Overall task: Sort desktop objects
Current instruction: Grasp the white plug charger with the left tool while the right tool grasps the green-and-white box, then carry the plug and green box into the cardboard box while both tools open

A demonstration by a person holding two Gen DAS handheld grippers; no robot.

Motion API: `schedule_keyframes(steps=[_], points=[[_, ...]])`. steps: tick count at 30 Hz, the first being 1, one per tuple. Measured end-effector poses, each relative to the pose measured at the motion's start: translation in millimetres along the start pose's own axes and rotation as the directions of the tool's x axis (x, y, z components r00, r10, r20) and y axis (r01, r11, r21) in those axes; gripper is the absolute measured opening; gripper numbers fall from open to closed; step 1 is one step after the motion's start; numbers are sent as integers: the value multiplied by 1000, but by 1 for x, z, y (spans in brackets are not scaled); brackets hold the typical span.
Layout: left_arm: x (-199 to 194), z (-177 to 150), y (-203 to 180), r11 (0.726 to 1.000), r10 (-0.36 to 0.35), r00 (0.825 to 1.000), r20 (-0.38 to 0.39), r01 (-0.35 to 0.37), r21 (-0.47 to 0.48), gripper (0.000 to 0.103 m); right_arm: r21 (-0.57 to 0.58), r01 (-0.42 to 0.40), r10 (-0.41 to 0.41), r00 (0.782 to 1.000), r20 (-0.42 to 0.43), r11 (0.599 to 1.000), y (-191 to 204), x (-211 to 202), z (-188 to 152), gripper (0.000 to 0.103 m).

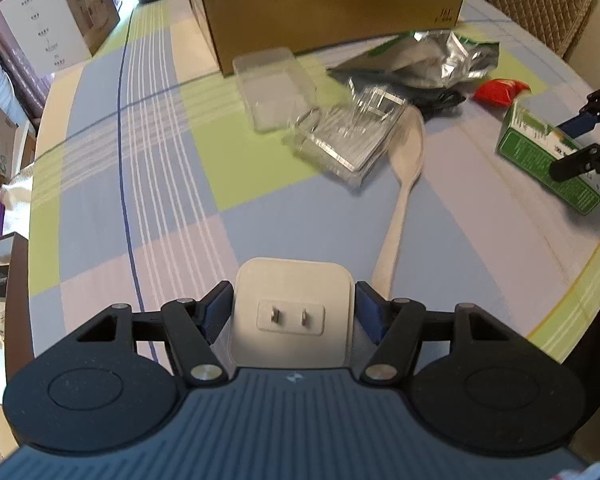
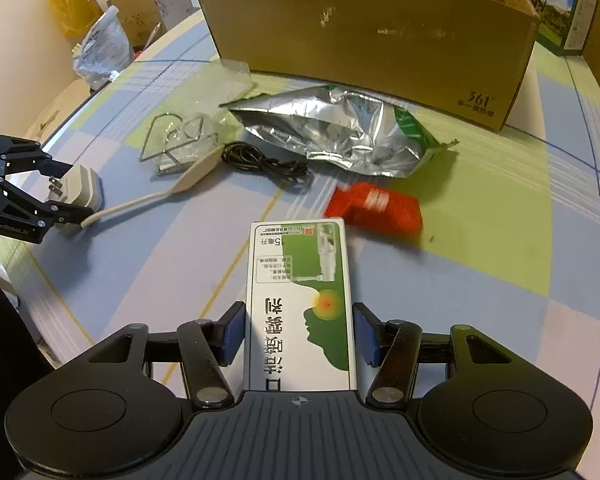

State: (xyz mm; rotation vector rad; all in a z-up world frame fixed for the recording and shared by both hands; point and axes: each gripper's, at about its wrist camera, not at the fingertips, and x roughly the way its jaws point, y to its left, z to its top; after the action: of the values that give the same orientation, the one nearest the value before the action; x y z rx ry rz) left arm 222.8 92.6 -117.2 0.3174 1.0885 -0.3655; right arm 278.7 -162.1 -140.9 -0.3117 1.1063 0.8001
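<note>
White charger (image 1: 292,312) clamped in left gripper (image 1: 294,314).

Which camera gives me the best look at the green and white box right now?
The right wrist view: the green and white box fills the centre between the right gripper fingers, print readable. The left wrist view shows it small at the far right edge, partly hidden by the gripper.
</note>
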Motion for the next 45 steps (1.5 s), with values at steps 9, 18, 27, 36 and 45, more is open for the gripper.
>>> schedule_keyframes(steps=[9, 18, 27, 36, 45], points=[[0, -3, 6, 998, -13, 1000, 11, 13, 64, 66, -43, 24, -24, 1000, 0, 999, 9, 13, -1, 63], [-2, -11, 14, 999, -46, 999, 16, 47, -14, 60, -44, 59, -58, 998, 15, 997, 16, 15, -5, 64], [-17, -5, 16, 1000, 4, 1000, 26, -3, -27, 60, -18, 68, -67, 997, 34, 998, 18, 1, -5, 53], [-48, 29, 15, 995, 30, 998, 57, -25, -94, 60, -1, 74, -73, 992, 105, 997, 19, -39, 13, 53], [-72, 90, -10, 995, 0, 993, 115, 11, -99, 60, 56, 85, -93, 981, 168, 995, 4, -88, 47, 53]])
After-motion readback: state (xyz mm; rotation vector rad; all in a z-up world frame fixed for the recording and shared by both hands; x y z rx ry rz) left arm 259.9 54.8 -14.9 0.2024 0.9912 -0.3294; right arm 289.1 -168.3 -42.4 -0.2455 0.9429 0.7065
